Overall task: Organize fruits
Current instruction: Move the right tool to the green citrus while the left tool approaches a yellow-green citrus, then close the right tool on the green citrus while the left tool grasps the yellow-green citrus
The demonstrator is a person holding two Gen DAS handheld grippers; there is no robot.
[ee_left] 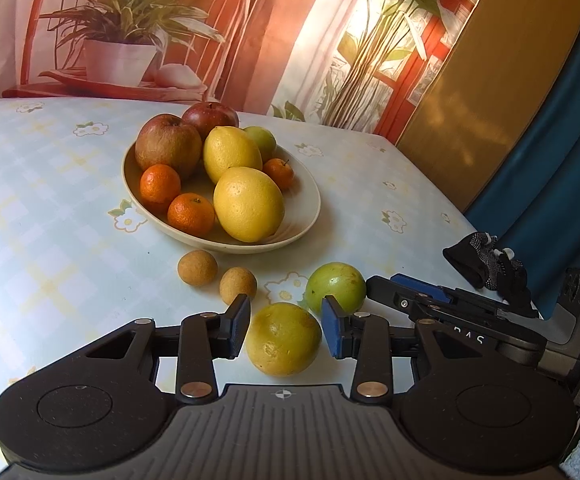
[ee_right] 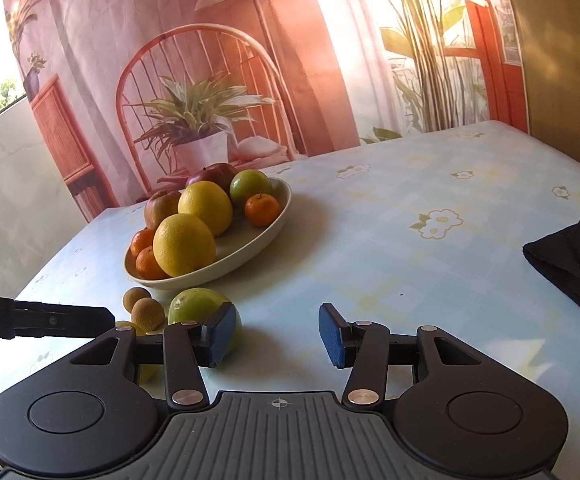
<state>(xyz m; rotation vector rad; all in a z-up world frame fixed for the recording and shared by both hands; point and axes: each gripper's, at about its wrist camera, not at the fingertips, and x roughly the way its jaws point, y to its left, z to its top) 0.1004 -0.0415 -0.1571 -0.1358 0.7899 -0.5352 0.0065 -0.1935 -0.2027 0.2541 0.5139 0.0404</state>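
Jaws of the left gripper stand released around a yellow citrus on the counter; right gripper jaws gape beside a green fruit.

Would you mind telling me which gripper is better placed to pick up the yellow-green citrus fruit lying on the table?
Left. The left gripper is open with the yellow-green citrus fruit between its fingers; the open right gripper frames bare tablecloth.

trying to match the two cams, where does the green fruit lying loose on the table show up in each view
Left wrist: the green fruit is right of centre, low, just beyond the open left tool's right pad.
Right wrist: the green fruit is lower left, partly behind the open right tool's left pad.
Shared landmark: the fruit bowl, behind it in both.
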